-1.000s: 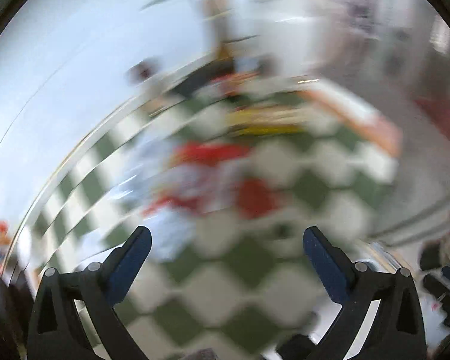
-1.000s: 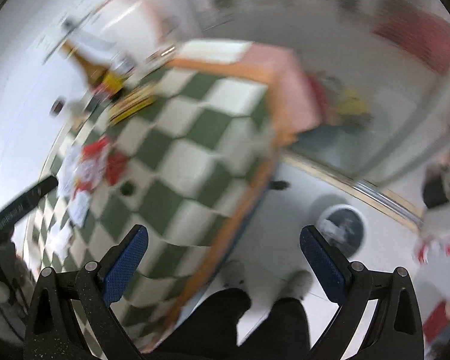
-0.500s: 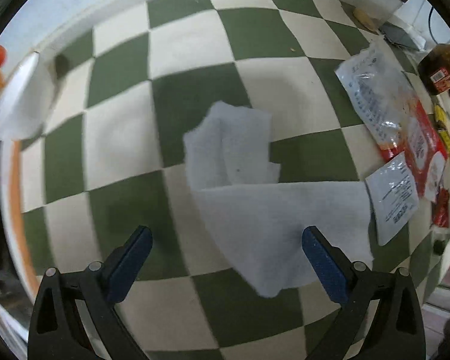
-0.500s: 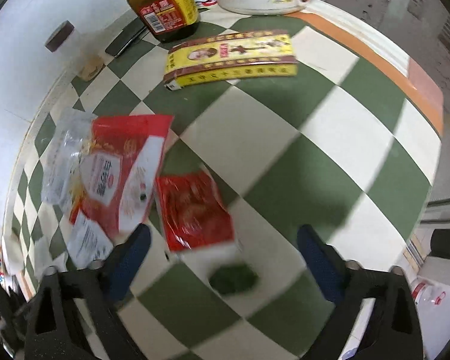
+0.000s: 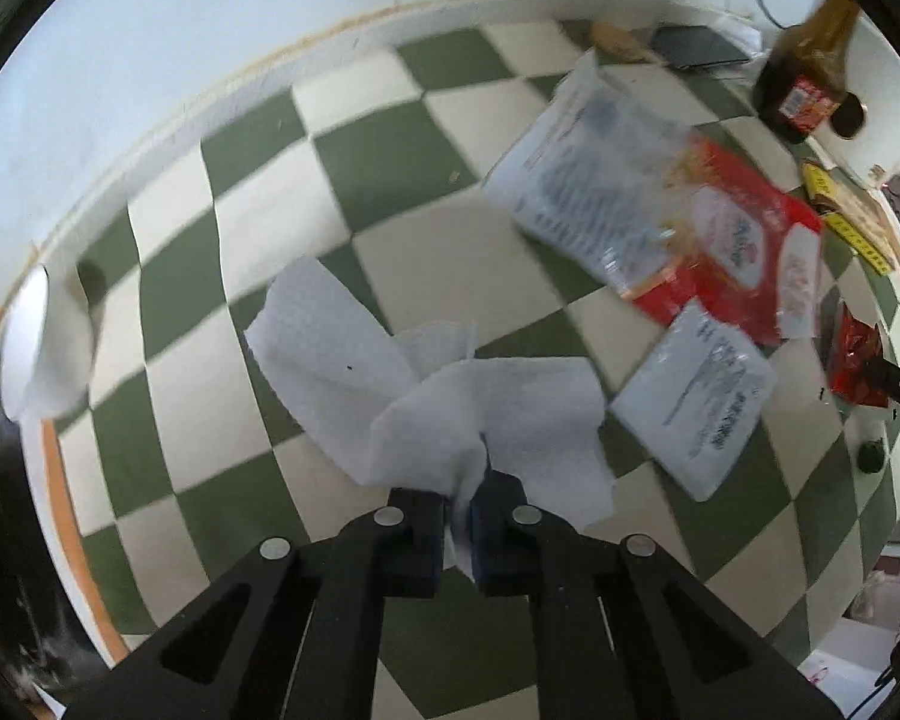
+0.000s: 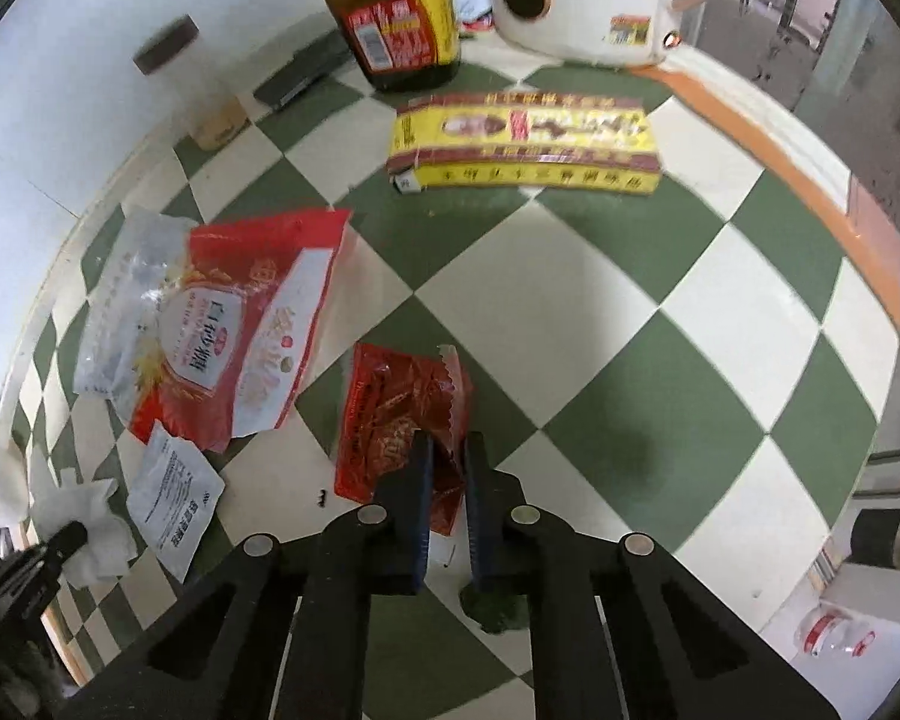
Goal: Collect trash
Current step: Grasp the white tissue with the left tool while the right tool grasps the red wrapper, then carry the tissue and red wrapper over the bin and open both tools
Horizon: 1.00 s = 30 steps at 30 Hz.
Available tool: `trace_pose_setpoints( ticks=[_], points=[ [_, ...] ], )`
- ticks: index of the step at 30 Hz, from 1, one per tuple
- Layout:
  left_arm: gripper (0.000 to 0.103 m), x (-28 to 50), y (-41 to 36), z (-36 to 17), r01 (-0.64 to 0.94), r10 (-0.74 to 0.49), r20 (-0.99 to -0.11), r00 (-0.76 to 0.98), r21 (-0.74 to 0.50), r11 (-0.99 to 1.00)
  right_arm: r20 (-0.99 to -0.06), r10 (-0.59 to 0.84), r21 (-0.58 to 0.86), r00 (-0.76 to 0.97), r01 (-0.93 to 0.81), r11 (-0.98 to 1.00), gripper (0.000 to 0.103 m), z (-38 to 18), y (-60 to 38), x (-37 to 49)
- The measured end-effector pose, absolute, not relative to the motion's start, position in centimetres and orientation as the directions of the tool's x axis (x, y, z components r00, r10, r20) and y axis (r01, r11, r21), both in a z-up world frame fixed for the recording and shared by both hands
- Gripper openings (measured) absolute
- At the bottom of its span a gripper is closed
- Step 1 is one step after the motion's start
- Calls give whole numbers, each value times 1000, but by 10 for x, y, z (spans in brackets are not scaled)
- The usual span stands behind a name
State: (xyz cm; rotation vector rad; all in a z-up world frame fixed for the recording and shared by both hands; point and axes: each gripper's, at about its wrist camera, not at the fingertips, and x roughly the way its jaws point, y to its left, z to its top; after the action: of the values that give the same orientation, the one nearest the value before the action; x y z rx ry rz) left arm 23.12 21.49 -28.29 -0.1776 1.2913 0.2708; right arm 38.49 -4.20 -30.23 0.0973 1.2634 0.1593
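Left gripper (image 5: pixel 461 516): fingers pinched shut on a crumpled white paper tissue (image 5: pixel 450 402), bunched upward near the counter's wall-side edge. Right gripper (image 6: pixel 447 480): fingers closing on a small crinkled red foil sachet (image 6: pixel 399 414) mid-counter; the sachet's edge sits between them. Beside it lie a large red-and-clear plastic bag (image 6: pixel 210 330), flat, contents not discernible, and a small white printed packet (image 6: pixel 174 501). Brown glass sauce bottle (image 6: pixel 399 12), part-filled with dark liquid, and a yellow carton (image 6: pixel 525 144) near the green-and-cream checkered counter's (image 6: pixel 660 372) far edge.
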Motion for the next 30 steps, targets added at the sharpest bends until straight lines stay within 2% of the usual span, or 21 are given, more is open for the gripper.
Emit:
trace_pose_setpoints(
  ticks=[6,10,13,21,26,30],
  points=[
    [4,233,183,-228,-248,103,-937,334,18,969,-905,216,219,367,-35,975,7,-268,-71,375],
    [4,264,158,-194,-188,81,-916,394,6,982,-876,232,255,422,-3,967,7,-243,-102,365],
    [4,294,111,-177,-117,46,-901,431,-6,993,-861,219,266,458,40,963,7,-227,-133,353],
    [4,313,-61,-164,180,-108,-891,440,-30,983,-855,127,301,503,279,912,7,-215,-284,279],
    [4,295,-181,-174,376,-207,-907,367,-59,925,-875,43,290,481,453,843,6,-234,-384,217],
    [4,271,-277,-205,509,-254,-932,258,-92,856,-896,-13,285,444,598,749,6,-264,-467,155]
  ],
)
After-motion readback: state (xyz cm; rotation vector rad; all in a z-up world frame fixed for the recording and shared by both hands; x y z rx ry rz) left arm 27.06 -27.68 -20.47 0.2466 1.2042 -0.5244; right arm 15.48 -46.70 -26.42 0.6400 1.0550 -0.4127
